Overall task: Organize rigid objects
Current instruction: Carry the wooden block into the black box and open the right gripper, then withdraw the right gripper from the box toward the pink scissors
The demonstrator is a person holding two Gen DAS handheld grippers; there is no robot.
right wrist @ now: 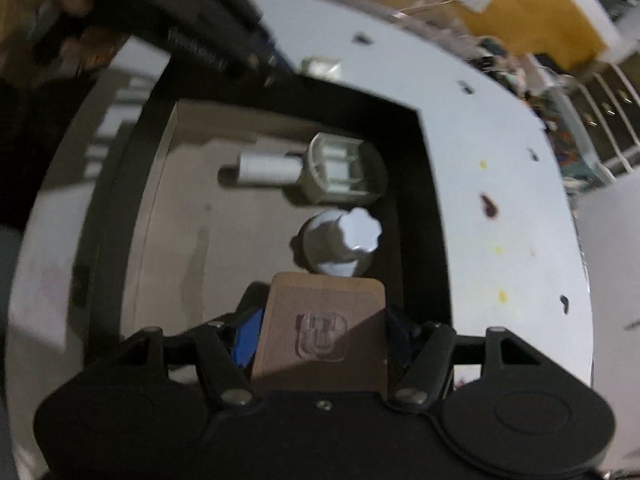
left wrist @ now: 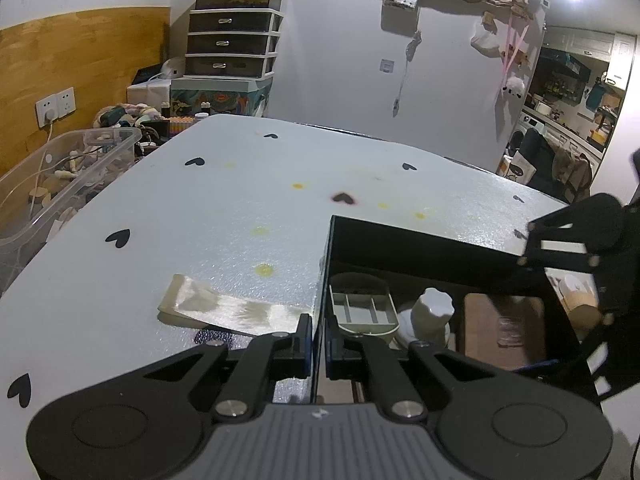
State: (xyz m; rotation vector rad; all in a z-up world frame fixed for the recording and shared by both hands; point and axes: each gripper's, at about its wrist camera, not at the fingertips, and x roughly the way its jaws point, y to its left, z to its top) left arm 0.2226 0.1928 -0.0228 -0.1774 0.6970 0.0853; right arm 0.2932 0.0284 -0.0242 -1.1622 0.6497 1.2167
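Observation:
A black box [left wrist: 420, 248] with a brown floor sits on the white table. My left gripper [left wrist: 319, 346] is shut on the box's thin left wall. Inside lie a grey compartmented scoop [left wrist: 362, 308], also in the right wrist view [right wrist: 344, 172] with a white handle, and a white fluted bottle [left wrist: 434, 312], also in that view [right wrist: 344, 240]. My right gripper [right wrist: 322, 332] is shut on a flat wooden board [right wrist: 324, 320] with an engraved mark, held low over the box next to the bottle. The board [left wrist: 504, 324] also shows in the left wrist view.
A translucent flat strip [left wrist: 224, 308] lies on the heart-patterned table [left wrist: 200, 208] just left of the box. A clear bin [left wrist: 60, 184] of odds and ends stands off the table's left edge. A drawer unit [left wrist: 232, 40] stands at the back wall. A hand [right wrist: 44, 20] holds the left gripper.

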